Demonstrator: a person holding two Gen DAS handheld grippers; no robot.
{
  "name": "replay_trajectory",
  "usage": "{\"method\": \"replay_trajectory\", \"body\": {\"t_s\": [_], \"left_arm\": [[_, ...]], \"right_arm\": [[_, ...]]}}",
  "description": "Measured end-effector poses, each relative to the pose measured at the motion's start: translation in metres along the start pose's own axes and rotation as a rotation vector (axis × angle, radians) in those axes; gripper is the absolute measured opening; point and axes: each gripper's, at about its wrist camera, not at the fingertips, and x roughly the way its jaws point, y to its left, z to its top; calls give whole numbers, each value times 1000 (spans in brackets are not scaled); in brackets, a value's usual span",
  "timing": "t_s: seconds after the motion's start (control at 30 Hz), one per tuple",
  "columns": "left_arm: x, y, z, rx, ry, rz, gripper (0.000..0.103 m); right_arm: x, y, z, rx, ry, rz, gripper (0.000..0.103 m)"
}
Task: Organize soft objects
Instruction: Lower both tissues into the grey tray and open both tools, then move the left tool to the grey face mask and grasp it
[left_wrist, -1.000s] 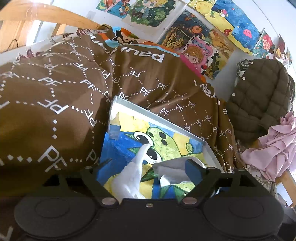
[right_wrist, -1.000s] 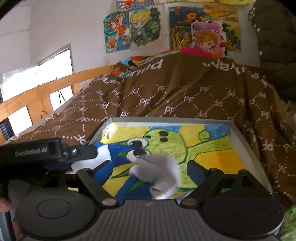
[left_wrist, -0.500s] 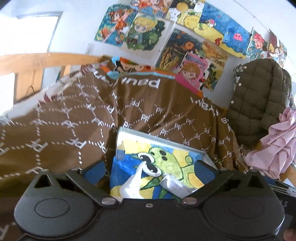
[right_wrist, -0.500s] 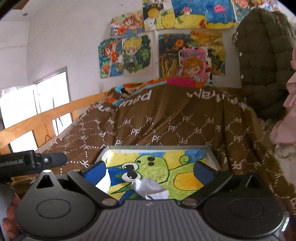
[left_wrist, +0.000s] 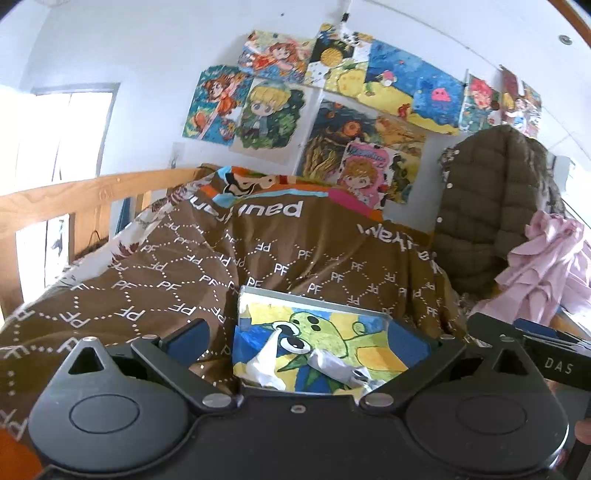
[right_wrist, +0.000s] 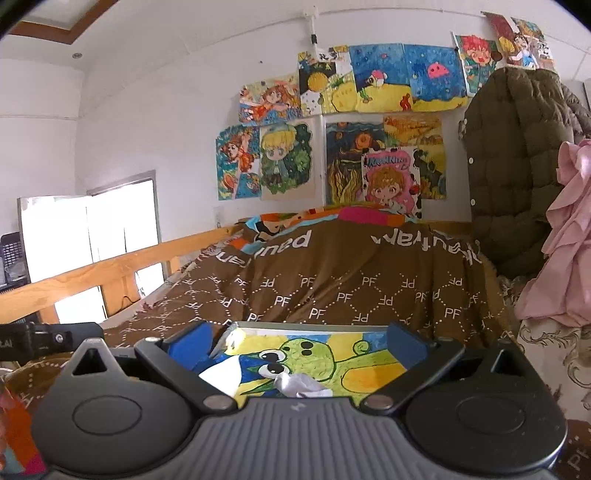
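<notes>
Left wrist: both tongs (left_wrist: 297, 339) (right_wrist: 298, 341) gape above tissues (left_wrist: 332, 367).

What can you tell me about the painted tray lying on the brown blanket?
The tray is shallow and rectangular with a pale grey raised rim. Its floor carries a bright painting of a green creature with black eyes on yellow and blue. It lies flat on the brown blanket. Two crumpled white tissues rest inside near its front edge. No fingers touch it.
</notes>
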Motion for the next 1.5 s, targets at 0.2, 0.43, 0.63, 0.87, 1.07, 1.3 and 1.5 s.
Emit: {"method": "replay_trajectory", "body": {"t_s": [0.2,0.43,0.63,0.87,1.07,1.3,1.5], "left_arm": [[-44,0,-16,4,-12,15,102],[-74,11,-47,-51,80,49,102],[-86,7,-60,-61,129,52,102],[-85,-3,-77,-50,210,30,102],[-81,-8,-86,-16,255,14,102],[-72,-12,-94,5,319,25,102],[-61,-14,-102,24,382,27,102]], "right_arm": [[-35,15,-13,-56,-8,6,103],[-66,27,-28,-94,4,5,103],[-82,29,-40,-100,54,-4,103],[-89,26,-52,-119,121,-31,103],[-87,24,-56,-123,156,-30,103],[-78,30,-62,-177,204,-28,103],[-70,32,-68,-214,249,-18,103]]}}
